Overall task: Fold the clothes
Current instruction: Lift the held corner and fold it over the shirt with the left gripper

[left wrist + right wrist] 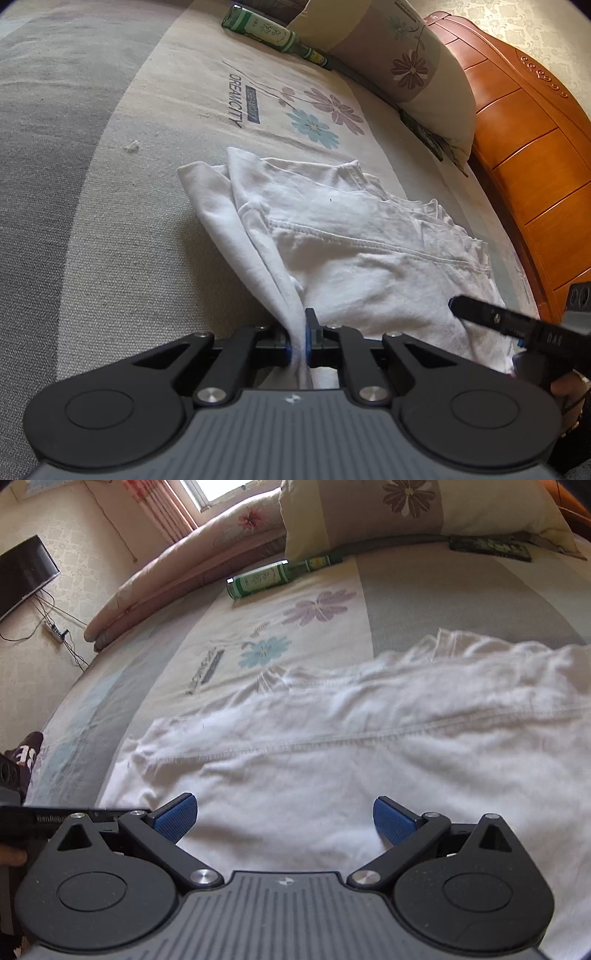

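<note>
On the bed sheet, over at the left, grey and cream bands run bare with one small scrap of lint lying on them. Moving in, the left gripper has its blue pads pressed together on a pulled-up fold of the white garment, and that pinched edge rises in a taut ridge from the cloth into the jaws. The garment itself lies rumpled across the middle of the sheet, a stitched seam running over its top layer, just below the printed flowers. Beyond it a green bottle lies on its side, its neck reaching the floral pillow. Further right, the right gripper hangs over the garment with its blue pads spread wide apart, nothing between them, white cloth showing in the gap. At the far right stands the orange wooden headboard, with a dark flat object, too unclear to name, beside the pillow.
</note>
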The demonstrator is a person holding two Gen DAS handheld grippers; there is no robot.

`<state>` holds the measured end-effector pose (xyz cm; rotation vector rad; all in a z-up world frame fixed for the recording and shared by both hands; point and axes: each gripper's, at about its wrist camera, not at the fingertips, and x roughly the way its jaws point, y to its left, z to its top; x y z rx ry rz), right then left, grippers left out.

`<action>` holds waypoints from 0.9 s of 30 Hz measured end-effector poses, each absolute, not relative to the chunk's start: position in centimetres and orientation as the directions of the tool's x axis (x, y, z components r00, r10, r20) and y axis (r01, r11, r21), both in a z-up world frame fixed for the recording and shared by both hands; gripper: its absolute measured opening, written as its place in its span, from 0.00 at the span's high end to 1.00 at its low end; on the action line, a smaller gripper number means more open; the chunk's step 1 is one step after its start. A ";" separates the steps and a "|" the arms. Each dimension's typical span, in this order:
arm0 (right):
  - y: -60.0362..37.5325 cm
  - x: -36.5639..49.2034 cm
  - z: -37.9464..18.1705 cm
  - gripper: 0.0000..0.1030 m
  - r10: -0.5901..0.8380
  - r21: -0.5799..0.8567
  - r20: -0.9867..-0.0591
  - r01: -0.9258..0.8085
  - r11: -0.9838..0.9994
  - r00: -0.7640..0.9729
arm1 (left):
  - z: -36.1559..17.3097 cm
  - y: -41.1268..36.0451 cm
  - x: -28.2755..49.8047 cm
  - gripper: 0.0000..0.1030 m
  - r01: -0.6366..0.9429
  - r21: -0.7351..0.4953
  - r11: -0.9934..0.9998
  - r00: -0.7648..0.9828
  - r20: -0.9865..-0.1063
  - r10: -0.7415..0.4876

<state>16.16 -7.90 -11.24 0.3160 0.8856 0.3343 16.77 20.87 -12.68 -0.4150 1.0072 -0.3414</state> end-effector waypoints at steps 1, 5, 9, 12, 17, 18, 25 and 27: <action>-7.8 15.1 -11.2 0.00 0.404 0.389 -0.693 -0.162 0.907 0.597 | -12.6 20.8 16.8 0.90 0.085 -0.478 0.874 0.495 -0.741 -0.453; -7.6 12.5 -11.1 0.00 0.415 0.389 -0.713 -0.174 0.905 0.565 | -12.5 20.4 16.7 0.90 0.080 -0.457 0.886 0.501 -0.750 -0.432; -7.6 10.2 -11.3 0.00 0.424 0.397 -0.722 -0.175 0.901 0.547 | -12.3 20.1 16.7 0.90 0.068 -0.439 0.896 0.502 -0.761 -0.411; -7.9 9.1 -11.2 0.00 0.441 0.424 -0.728 -0.161 0.891 0.526 | -12.1 19.8 16.8 0.90 0.055 -0.425 0.903 0.499 -0.772 -0.394; -8.9 7.7 -10.4 0.00 0.437 0.433 -0.715 -0.145 0.890 0.545 | -11.7 19.3 16.9 0.91 0.044 -0.398 0.916 0.489 -0.791 -0.367; -9.1 7.5 -10.1 0.00 0.434 0.432 -0.711 -0.144 0.890 0.554 | -11.7 19.3 16.9 0.91 0.043 -0.393 0.919 0.487 -0.795 -0.363; -10.4 6.6 -8.1 0.00 0.420 0.360 -0.692 -0.224 0.906 0.588 | -10.1 18.2 17.1 0.95 0.031 -0.353 0.935 0.476 -0.817 -0.324; -10.7 6.5 -7.6 0.00 0.416 0.333 -0.688 -0.251 0.909 0.595 | -9.0 17.7 17.0 0.95 0.042 -0.355 0.934 0.483 -0.811 -0.330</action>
